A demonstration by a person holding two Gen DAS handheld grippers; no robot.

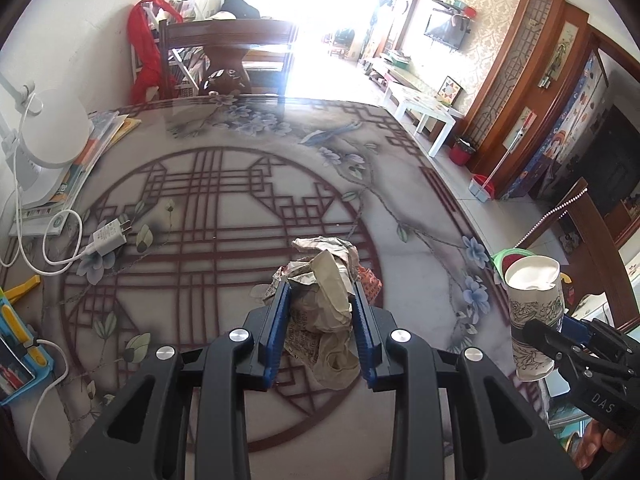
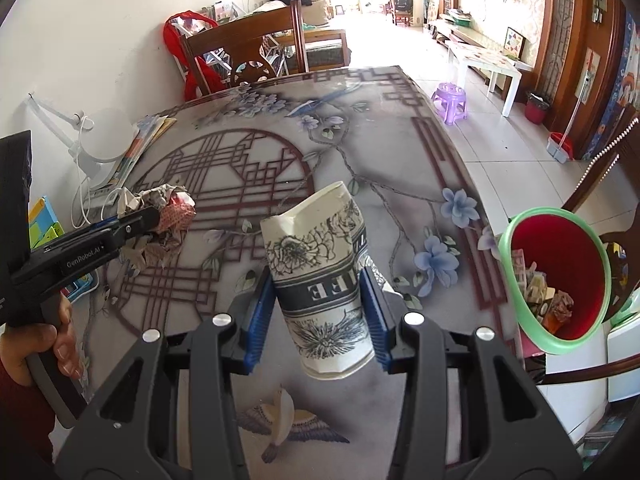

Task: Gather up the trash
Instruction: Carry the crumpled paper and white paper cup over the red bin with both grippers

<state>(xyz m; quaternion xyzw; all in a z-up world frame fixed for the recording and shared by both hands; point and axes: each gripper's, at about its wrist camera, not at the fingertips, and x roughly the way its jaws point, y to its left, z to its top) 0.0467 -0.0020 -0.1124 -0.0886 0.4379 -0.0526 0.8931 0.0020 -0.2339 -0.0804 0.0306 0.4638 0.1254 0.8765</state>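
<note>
above the patterned table, we clamp our left gripper on a wad of crumpled paper and our right gripper on a dented paper cup, near the red bin.

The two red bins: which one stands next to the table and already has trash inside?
The green-rimmed red bin at the table's right edge, holding scraps. The other red bin stands far off on the floor.
</note>
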